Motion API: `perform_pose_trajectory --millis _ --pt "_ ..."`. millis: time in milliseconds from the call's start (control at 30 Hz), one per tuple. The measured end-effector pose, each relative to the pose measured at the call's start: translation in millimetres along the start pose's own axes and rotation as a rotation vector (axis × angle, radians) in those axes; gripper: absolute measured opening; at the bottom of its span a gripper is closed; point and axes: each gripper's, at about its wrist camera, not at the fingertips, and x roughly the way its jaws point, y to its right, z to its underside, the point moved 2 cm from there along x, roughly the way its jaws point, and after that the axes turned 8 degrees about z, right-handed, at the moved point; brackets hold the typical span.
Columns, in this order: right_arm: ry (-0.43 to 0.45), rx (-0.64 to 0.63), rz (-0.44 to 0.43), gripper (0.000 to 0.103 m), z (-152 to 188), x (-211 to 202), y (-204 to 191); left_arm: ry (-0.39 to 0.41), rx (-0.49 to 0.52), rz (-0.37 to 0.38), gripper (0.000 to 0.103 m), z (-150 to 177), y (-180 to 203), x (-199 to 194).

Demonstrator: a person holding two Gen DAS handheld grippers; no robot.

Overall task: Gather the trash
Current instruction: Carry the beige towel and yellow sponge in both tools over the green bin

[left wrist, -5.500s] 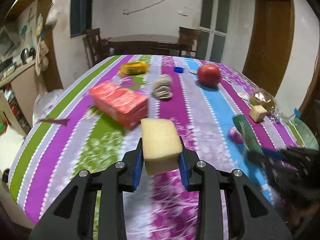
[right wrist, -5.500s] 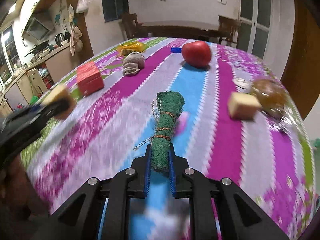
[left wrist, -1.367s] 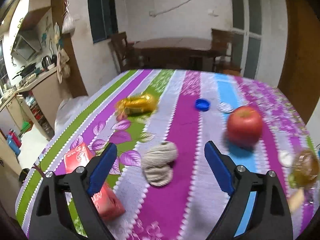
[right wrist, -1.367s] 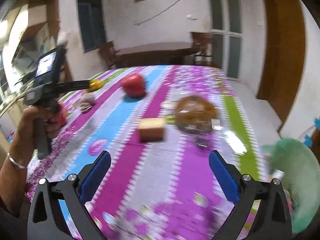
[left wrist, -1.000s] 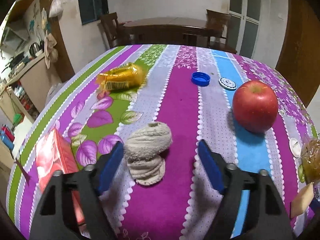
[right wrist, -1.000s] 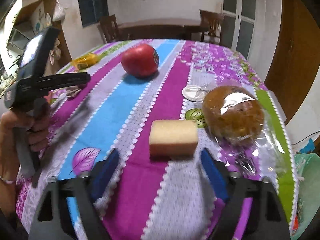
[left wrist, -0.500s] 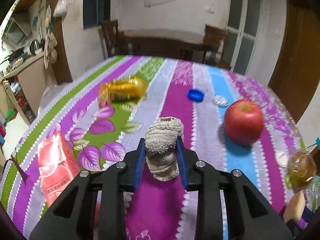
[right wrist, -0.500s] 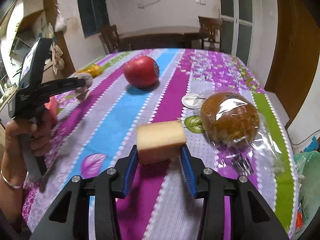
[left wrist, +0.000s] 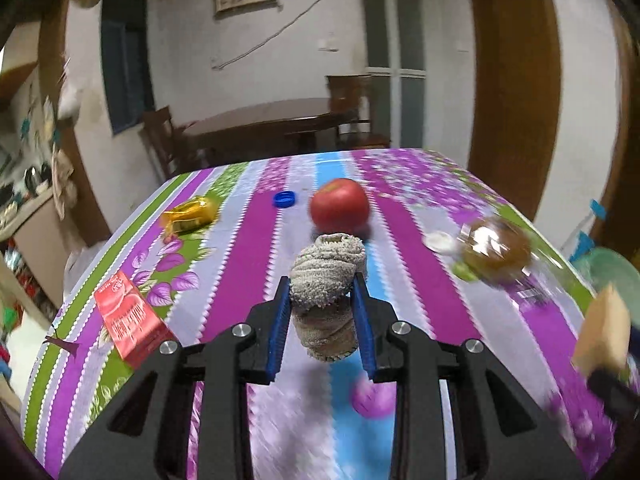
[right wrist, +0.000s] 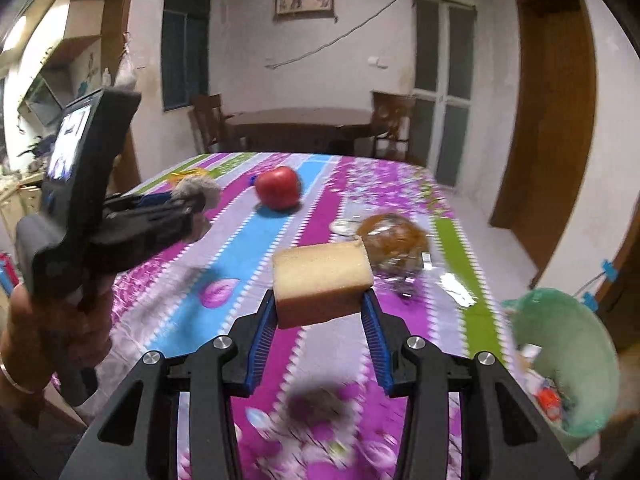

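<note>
Table draped in a cloth striped purple, blue, grey and green with a leaf-and-flower print (left wrist: 256, 248), its near part smeared by motion blur in both wrist views and its near edge cut off behind the black gripper frames. Beyond the table's right edge, a pale green plastic bin (right wrist: 568, 364), cut by the frame edge and blurred; small red and white scraps lie inside it, too indistinct to name. On the cloth, a flat red cardboard carton with white print (left wrist: 130, 318) near the left edge; a smooth round red apple (left wrist: 339, 205) at centre; a round brown bun in a crinkled clear wrapper (right wrist: 394, 240) toward the right, blurred; a crumpled gold foil wrapper (left wrist: 191, 213) at far left; a small white disc (left wrist: 440, 241) just beside the bun, hard to make out; and a small blue plastic bottle cap (left wrist: 285, 199) near the apple. The left gripper (left wrist: 323, 310) is clamped on a rolled grey-beige knitted rag (left wrist: 328, 272), coarse and looped, held upright above the cloth between ribbed blue pads; its lower end hangs partly behind them. The right gripper (right wrist: 320, 316) is clamped on a pale yellow rectangular sponge block (right wrist: 322, 282), porous, held clear of the table with the green bin down to its right; in the left wrist view that block appears only as a blurred sliver at the right edge.
</note>
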Motion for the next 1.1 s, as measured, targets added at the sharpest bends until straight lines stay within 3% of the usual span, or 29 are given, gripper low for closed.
perform_pose_trajectory --millis 233,567,767,1100 --pt "0.032 0.037 0.073 0.044 14 -29 24 0.005 0.084 0.043 0.029 13 38 -14" --pt "0.058 0.059 0.17 0.044 14 -51 67 0.05 0.181 0.114 0.029 -8 99 -22" --pt "0.065 0.088 0.267 0.044 5 -77 125 0.074 0.247 0.194 0.029 -26 146 -22" --pt "0.001 0.137 0.422 0.044 5 -95 224 0.085 0.36 0.352 0.029 -42 234 -15"
